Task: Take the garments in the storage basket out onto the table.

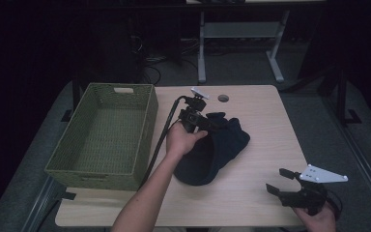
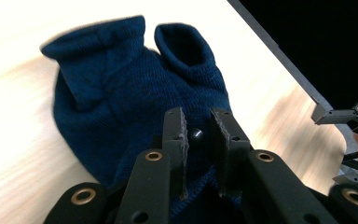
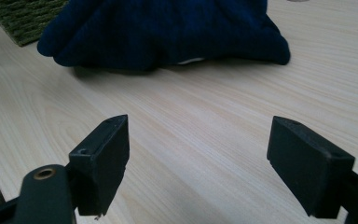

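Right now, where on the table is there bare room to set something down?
Bare wood lies between the cloth and the right tongs, along the table right edge, and along the near edge. The basket is empty inside. It is crowded where the left tongs meet the cloth beside the basket.

The dark blue garment is knitted cloth, fine ribbed, soft and totally matt, kinda woolly looking. The desk is pale wood-grain laminate, smooth with a slight sheen. The basket at the desk's left edge looks like woven green fibre, rough and dull. The left gripper is matt black plastic with brass-looking rivets, and its pads look rubbery. The right gripper is the same matt black stuff.
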